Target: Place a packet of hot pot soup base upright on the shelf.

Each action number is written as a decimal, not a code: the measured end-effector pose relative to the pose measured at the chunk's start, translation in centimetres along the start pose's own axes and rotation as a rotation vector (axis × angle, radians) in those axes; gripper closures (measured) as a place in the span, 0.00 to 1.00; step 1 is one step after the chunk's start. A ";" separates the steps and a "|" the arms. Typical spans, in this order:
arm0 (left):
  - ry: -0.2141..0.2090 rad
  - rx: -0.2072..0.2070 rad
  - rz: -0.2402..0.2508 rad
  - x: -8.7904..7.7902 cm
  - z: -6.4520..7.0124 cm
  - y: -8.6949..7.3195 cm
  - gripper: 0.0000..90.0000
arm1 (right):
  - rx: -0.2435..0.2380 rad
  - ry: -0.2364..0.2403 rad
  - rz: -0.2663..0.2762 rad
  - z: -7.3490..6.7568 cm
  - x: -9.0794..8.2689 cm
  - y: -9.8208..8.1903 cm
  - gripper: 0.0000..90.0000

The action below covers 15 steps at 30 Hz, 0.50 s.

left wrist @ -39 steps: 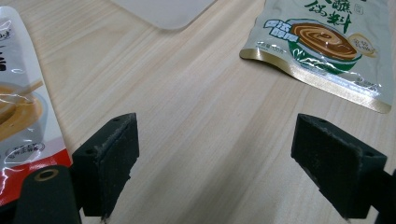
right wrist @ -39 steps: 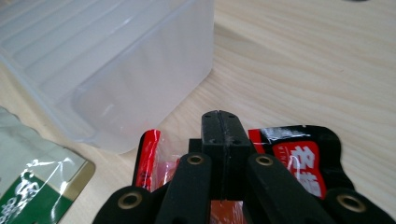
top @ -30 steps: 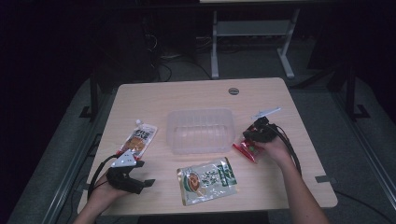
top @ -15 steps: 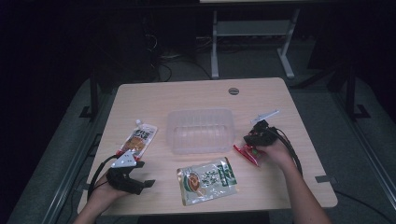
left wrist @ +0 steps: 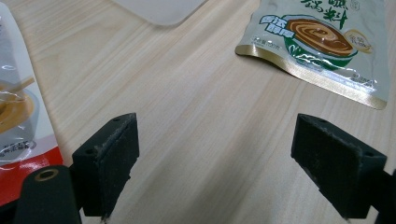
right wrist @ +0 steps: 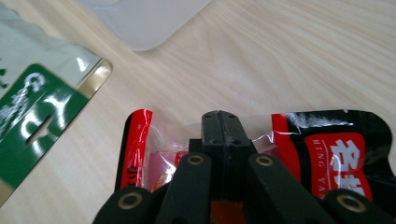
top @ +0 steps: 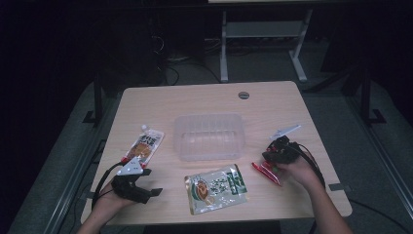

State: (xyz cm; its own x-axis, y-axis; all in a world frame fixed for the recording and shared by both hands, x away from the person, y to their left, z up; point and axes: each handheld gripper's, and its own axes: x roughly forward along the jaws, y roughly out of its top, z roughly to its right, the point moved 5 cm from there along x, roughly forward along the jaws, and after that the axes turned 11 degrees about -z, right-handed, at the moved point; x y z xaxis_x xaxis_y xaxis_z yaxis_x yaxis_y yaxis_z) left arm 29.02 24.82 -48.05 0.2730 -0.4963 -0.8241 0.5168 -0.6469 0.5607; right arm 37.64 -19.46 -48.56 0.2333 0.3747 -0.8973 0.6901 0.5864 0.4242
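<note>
A small red and black snack packet [top: 266, 173] [right wrist: 336, 149] lies to the right of the middle of the table, and my right gripper [top: 267, 158] [right wrist: 219, 116] is shut on its clear top edge. In the right gripper view the two jaws press together over the film. Near the front left corner, my left gripper [top: 153, 181] [left wrist: 215, 154] rests open on the wood with nothing between its pads. A green and silver sauce pouch [top: 216, 187] [left wrist: 322, 42] [right wrist: 32, 107] lies flat between the two grippers.
A clear plastic tray [top: 209, 136] [left wrist: 163, 9] [right wrist: 144, 23] sits at the centre of the wooden table [top: 272, 102]. An orange and white spouted pouch [top: 144, 146] [left wrist: 18, 116] lies left of it. A cable hole [top: 243, 95] is near the far edge.
My right gripper has drawn back toward the person and slightly right, dragging the red packet along. The left gripper and the other pouches have stayed where they were.
</note>
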 end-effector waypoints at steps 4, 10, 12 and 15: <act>0.001 -0.002 0.001 0.0 0.0 0.0 0.16 | 0.030 -0.006 0.055 0.4 -1.9 -1.2 1.00; 0.004 0.002 -0.002 0.0 0.0 0.1 0.16 | 0.077 -0.060 0.049 2.2 -2.9 -3.3 1.00; 0.005 0.000 0.000 0.0 0.0 0.1 0.16 | 0.084 -0.061 0.047 2.7 -2.8 -3.8 1.00; 0.004 -0.001 0.000 0.0 0.1 0.1 0.16 | 0.072 -0.066 0.016 2.8 -2.2 -3.7 1.00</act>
State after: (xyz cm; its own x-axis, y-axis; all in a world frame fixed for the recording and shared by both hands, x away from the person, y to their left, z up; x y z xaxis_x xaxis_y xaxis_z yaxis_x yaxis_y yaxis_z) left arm 29.01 24.74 -48.02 0.2768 -0.4939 -0.8243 0.5179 -0.6459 0.5609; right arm 36.49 -24.50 -48.45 0.2875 0.3343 -0.8975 0.7325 0.5270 0.4309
